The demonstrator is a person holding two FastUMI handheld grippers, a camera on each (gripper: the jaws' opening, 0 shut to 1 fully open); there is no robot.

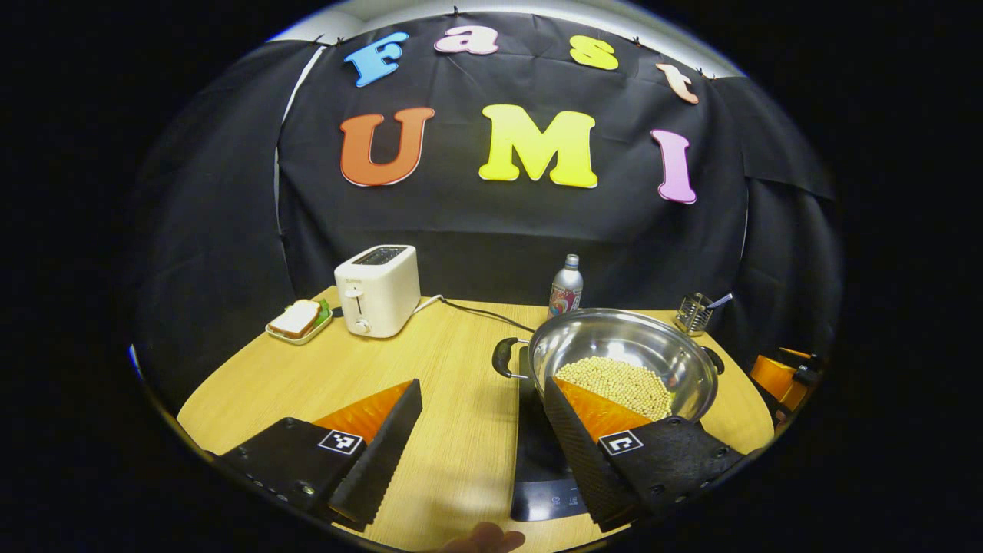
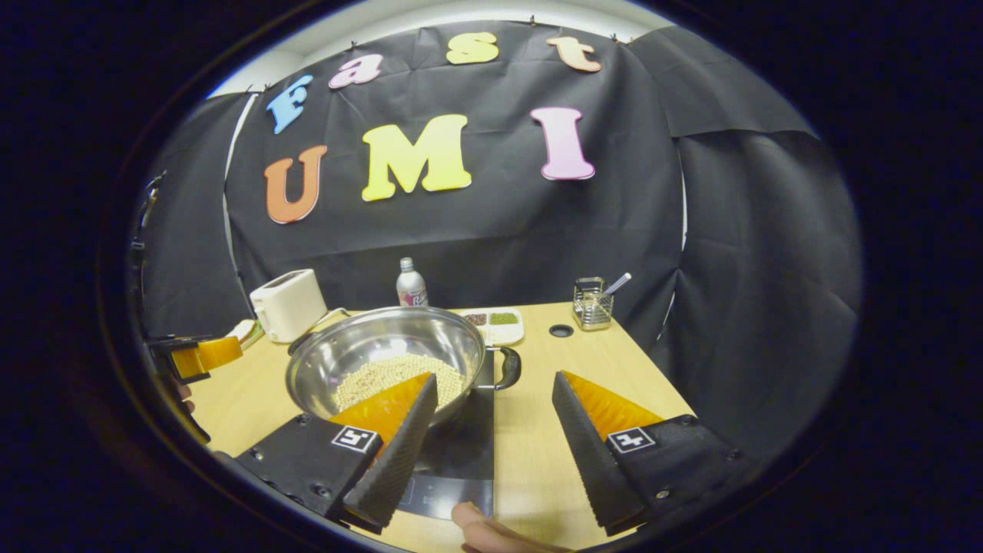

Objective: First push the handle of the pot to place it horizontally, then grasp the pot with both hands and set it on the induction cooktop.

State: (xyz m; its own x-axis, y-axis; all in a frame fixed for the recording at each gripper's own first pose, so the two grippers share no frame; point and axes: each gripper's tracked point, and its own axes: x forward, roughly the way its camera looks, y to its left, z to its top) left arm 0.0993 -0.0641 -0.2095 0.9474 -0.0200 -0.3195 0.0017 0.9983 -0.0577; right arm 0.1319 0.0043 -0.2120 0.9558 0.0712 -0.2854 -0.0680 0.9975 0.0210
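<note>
Pot (image 1: 622, 361) sits on the cooktop (image 1: 537, 453), near the desk (image 1: 453, 399) front; its handles point out to either side, so it looks level and placed. My left gripper (image 1: 484, 453) hangs with jaws wide apart, nothing in them; one finger lies in front of the pot's near wall, the other over bare desk. My right gripper (image 2: 491, 453) is likewise spread and empty, one finger before the pot (image 2: 388, 357), the other over wood. Handling, as I judge it: stiff polished steel, slick walls, loaded with loose beans (image 1: 614, 382) that would shift or spill on any tilt. Best hold is the two loop handles, left handle (image 1: 504, 358) and right handle (image 2: 508, 367), lifted together and level. Around: toaster (image 1: 378, 289) with its cord running behind the pot, sandwich plate (image 1: 299, 321), bottle (image 1: 566, 286), utensil rack (image 2: 591, 304), a small dish (image 2: 495, 322) just behind the rim. Nothing blocks the handles.
</note>
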